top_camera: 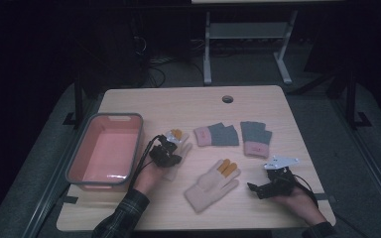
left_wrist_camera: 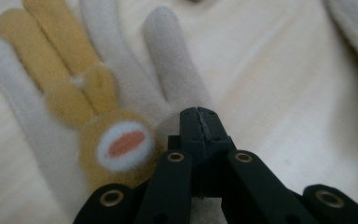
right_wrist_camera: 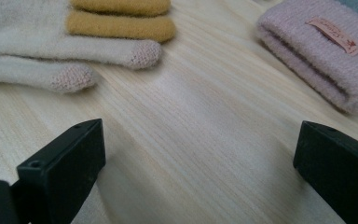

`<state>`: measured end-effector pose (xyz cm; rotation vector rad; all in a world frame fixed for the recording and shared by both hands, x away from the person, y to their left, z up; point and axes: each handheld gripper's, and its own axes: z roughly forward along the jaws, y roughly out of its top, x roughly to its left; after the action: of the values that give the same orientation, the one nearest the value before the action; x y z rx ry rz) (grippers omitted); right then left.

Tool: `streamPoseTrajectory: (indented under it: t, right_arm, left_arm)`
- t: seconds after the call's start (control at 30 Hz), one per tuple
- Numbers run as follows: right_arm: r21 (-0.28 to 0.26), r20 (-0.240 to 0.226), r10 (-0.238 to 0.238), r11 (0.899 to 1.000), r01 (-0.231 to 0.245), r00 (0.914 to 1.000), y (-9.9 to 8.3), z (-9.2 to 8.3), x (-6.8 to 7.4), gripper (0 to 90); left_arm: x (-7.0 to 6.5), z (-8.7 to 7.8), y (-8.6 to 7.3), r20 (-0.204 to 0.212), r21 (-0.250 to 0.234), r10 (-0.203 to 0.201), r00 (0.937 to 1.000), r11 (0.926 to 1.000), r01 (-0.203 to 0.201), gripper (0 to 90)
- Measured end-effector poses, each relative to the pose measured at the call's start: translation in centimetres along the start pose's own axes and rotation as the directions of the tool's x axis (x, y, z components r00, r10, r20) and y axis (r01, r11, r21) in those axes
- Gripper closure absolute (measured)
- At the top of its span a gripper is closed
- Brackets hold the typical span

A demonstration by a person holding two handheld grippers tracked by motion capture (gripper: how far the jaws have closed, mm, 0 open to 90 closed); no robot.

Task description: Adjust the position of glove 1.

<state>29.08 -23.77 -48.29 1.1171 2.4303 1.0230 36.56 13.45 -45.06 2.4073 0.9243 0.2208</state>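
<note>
Cream glove pinched by closed left gripper (beside pink tub); right gripper wide open, holding nothing, above table.

A cream glove with mustard fingers and a rabbit-face patch lies flat, left of centre in the high view, beside a pink tub.

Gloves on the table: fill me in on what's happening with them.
A person works two hand-held tools over a wooden table. The left tool is shut, its tips down at the base of the fingers of a cream glove with a rabbit patch, beside a pink bin; whether it has pinched the fabric I cannot tell. The right tool rests open on the table. A second cream glove and two grey-and-pink fingerless gloves lie loose.
</note>
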Motion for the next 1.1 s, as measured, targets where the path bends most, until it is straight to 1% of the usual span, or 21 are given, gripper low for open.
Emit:
streamPoseTrajectory:
  t: [0.07, 0.17, 0.23, 0.3, 0.4, 0.47, 0.53, 0.57, 0.6, 0.67, 0.73, 0.77, 0.8, 0.83, 0.87, 0.9, 0.93, 0.97, 1.0, 1.07, 1.1]
  right_arm:
    - [0.0, 0.0, 0.0, 1.0, 0.0, 1.0, 0.0, 0.0, 0.0, 1.8]
    - [0.0, 0.0, 0.0, 1.0, 0.0, 1.0, 0.0, 0.0, 0.0, 1.8]
    - [0.0, -0.001, 0.0, 1.0, 0.0, 1.0, 0.0, 0.0, 0.0, 1.8]
    - [0.0, 0.0, 0.0, 1.0, 0.0, 1.0, 0.0, 0.0, 0.0, 1.8]
    - [0.0, 0.0, 0.0, 1.0, 0.0, 1.0, 0.0, 0.0, 0.0, 1.8]
    - [0.0, 0.0, 0.0, 1.0, 0.0, 1.0, 0.0, 0.0, 0.0, 1.8]
    - [-0.001, 0.0, -0.001, 1.0, 0.001, 1.0, 0.0, 0.0, 0.0, 1.8]
    - [0.0, 0.0, -0.001, 1.0, 0.001, 1.0, 0.0, 0.0, 0.0, 1.8]
    - [-0.001, 0.0, -0.001, 1.0, 0.001, 1.0, 0.0, 0.0, 0.0, 1.8]
    - [0.0, 0.0, -0.001, 1.0, 0.001, 1.0, 0.0, 0.0, 0.0, 1.8]
    - [-0.001, 0.0, -0.001, 1.0, 0.001, 1.0, 0.0, 0.0, 0.0, 1.8]
    - [0.0, 0.0, -0.001, 1.0, 0.001, 1.0, 0.0, 0.0, 0.0, 1.8]
    - [0.0, 0.0, -0.001, 1.0, 0.001, 1.0, 0.0, 0.0, 0.0, 1.8]
    - [0.0, 0.0, -0.001, 1.0, 0.001, 1.0, 0.0, 0.0, 0.0, 1.8]
    - [0.0, 0.0, 0.0, 1.0, 0.0, 1.0, 0.0, 0.0, 0.0, 1.8]
    - [0.0, 0.0, 0.0, 1.0, 0.0, 1.0, 0.0, 0.0, 0.0, 1.8]
    - [-0.001, 0.0, -0.001, 1.0, 0.001, 1.0, 0.0, 0.0, 0.0, 1.8]
    - [0.0, 0.0, -0.001, 1.0, 0.001, 1.0, 0.0, 0.0, 0.0, 1.8]
    - [0.0, 0.0, -0.001, 1.0, 0.001, 1.0, 0.0, 0.0, 0.0, 1.8]
    - [0.0, 0.0, -0.001, 1.0, 0.001, 1.0, 0.0, 0.0, 0.0, 1.8]
    - [0.0, 0.0, 0.0, 1.0, 0.0, 1.0, 0.0, 0.0, 0.0, 1.8]
  left_arm:
    - [-0.4, -0.2, -0.4, 0.014, 0.0, 0.011, 0.9998, 0.9999, -0.011, 89.5]
    - [-1.0, -0.6, -1.0, 0.047, 0.001, 0.025, 0.9986, 0.9997, -0.025, 89.5]
    - [-1.4, -0.8, -1.5, 0.07, -0.001, 0.04, 0.9967, 0.9992, -0.04, 89.5]
    - [-1.6, -1.0, -1.7, 0.092, -0.002, 0.044, 0.9948, 0.999, -0.044, 89.4]
    - [-2.1, -1.2, -2.1, 0.113, 0.003, 0.062, 0.9916, 0.998, -0.063, 89.4]
    - [-2.7, -1.4, -2.4, 0.13, -0.001, 0.07, 0.989, 0.9975, -0.071, 89.4]
    - [-3.1, -1.6, -2.7, 0.14, -0.006, 0.081, 0.9869, 0.9967, -0.081, 89.4]
    - [-3.3, -1.6, -2.8, 0.143, -0.016, 0.074, 0.987, 0.9973, -0.072, 88.7]
    - [-3.3, -1.8, -2.8, 0.142, -0.015, 0.086, 0.9862, 0.9963, -0.085, 86.7]
    - [-3.5, -2.5, -2.6, 0.133, -0.037, 0.094, 0.9867, 0.9953, -0.09, 79.6]
    - [-3.6, -3.5, -2.3, 0.105, -0.083, 0.101, 0.9894, 0.9923, -0.092, 71.4]
    - [-3.7, -4.0, -2.2, 0.079, -0.11, 0.098, 0.992, 0.99, -0.089, 68.1]
    - [-3.6, -4.4, -2.1, 0.044, -0.132, 0.098, 0.9942, 0.987, -0.092, 62.8]
    - [-3.5, -4.6, -2.1, 0.016, -0.149, 0.086, 0.9961, 0.9854, -0.083, 58.5]
    - [-3.3, -4.6, -2.2, -0.007, -0.154, 0.07, 0.9975, 0.9856, -0.07, 55.8]
    - [-3.0, -4.4, -2.3, -0.016, -0.149, 0.048, 0.9987, 0.9876, -0.05, 51.3]
    - [-2.7, -4.1, -2.4, -0.017, -0.136, 0.017, 0.9997, 0.9905, -0.02, 45.6]
    - [-2.5, -3.7, -2.6, -0.023, -0.125, -0.008, 0.9997, 0.9922, 0.005, 42.2]
    - [-2.3, -3.2, -2.7, -0.029, -0.119, -0.023, 0.9993, 0.9927, 0.019, 37.2]
    - [-2.2, -2.5, -2.9, -0.044, -0.09, -0.037, 0.9984, 0.9954, 0.033, 29.9]
    - [-2.2, -2.2, -2.9, -0.051, -0.09, -0.047, 0.9976, 0.9951, 0.042, 25.8]
